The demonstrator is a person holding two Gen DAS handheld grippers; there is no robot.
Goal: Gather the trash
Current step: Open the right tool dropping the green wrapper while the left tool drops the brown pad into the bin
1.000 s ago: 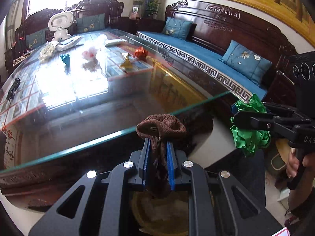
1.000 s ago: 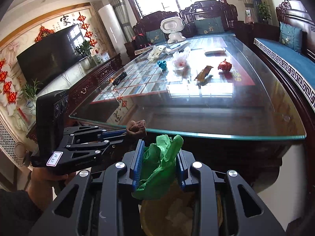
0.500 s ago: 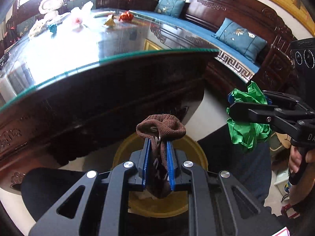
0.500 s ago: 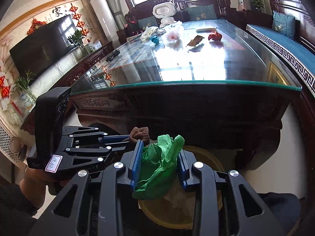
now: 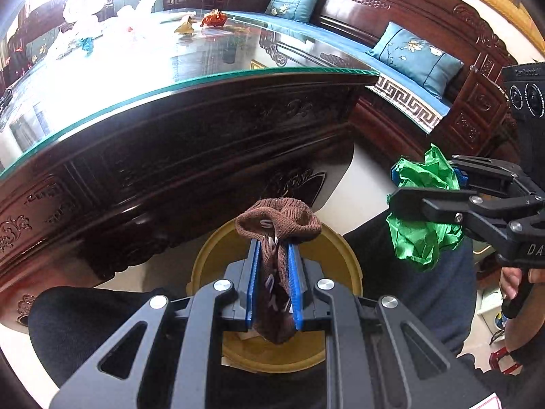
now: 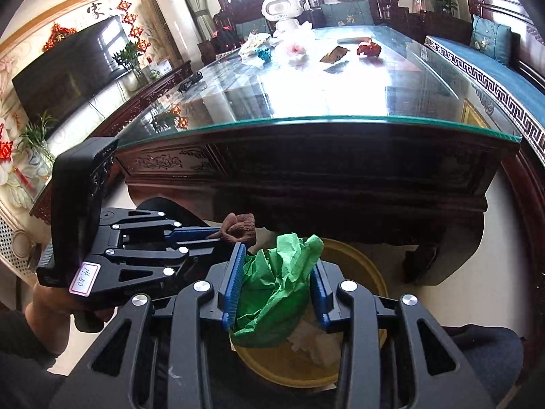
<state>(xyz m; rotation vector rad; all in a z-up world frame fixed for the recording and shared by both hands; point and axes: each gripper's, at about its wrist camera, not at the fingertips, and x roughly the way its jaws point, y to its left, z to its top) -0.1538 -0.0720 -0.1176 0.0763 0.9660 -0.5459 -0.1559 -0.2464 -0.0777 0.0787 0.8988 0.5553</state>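
The big glass tabletop [image 6: 340,78] is filling the top of both views, and more trash is sitting far back on it: a red wrapper [image 6: 368,47], a brown wrapper [image 6: 333,55], a pink and white wad [image 6: 296,49] and a small teal bit [image 6: 264,52]. A white toy robot [image 6: 281,10] is standing at the far end, near 12 o'clock.

Down on the floor, the round yellow bin [image 5: 344,259] is waiting between the person's dark knees. White paper is already lying inside it in the right view.

The left claw [image 5: 274,284] is squeezing a brown sock [image 5: 279,225] tight between its blue pads, and the sock is hanging right over the bin. The right claw [image 6: 276,294] is gripping a crumpled green paper [image 6: 279,283] over the bin too, though its pads are looking a bit apart around the paper. In the left view that paper is showing at 3 o'clock, off beside the rim.

I think the step now is dropping both things in. To do it well, the right claw should be sliding toward the middle of the bin first. Then each claw should be opening wide and staying low, so the light paper is not floating away and the sock is not catching on a pad.
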